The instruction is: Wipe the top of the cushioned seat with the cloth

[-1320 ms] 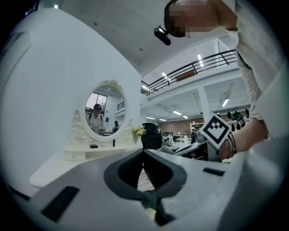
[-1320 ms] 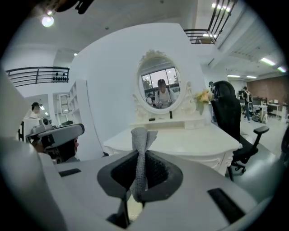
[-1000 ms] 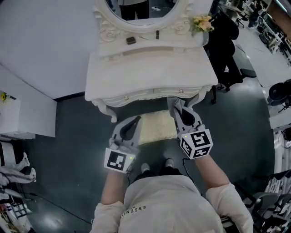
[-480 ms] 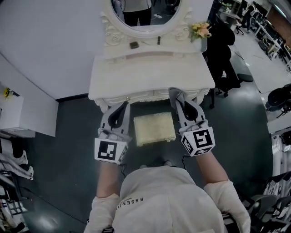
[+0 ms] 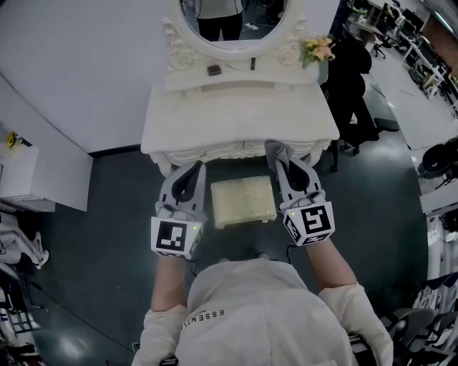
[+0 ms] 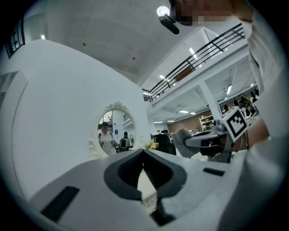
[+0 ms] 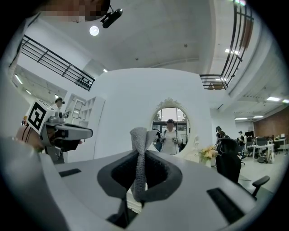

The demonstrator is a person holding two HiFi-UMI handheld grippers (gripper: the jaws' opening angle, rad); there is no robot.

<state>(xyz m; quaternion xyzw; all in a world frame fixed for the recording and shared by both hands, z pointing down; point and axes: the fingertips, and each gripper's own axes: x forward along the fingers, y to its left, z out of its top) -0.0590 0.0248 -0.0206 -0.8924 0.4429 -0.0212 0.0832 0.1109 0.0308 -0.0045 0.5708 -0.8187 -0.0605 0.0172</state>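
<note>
The cushioned seat point(image 5: 243, 201) is a cream square pad standing in front of the white dressing table point(image 5: 240, 118). My left gripper point(image 5: 195, 167) is held over the floor just left of the seat, jaws shut with nothing between them point(image 6: 143, 152). On the seat's right side my right gripper point(image 5: 276, 150) is shut on a grey knitted cloth point(image 7: 139, 162), which sticks up past the jaw tips. In the head view the cloth point(image 5: 281, 151) shows as a small grey wad near the table's front edge. Both grippers are raised and point level toward the mirror.
An oval mirror point(image 5: 232, 18) stands at the back of the table, with two small dark items point(image 5: 213, 69) on its shelf and a flower bunch point(image 5: 317, 48) at the right. A black chair point(image 5: 354, 78) stands right of the table. My feet point(image 5: 247, 259) are just behind the seat.
The left gripper has moved left, off the seat's left edge, so the whole cushion shows. The right gripper with the cloth has hardly shifted in the last half second.
</note>
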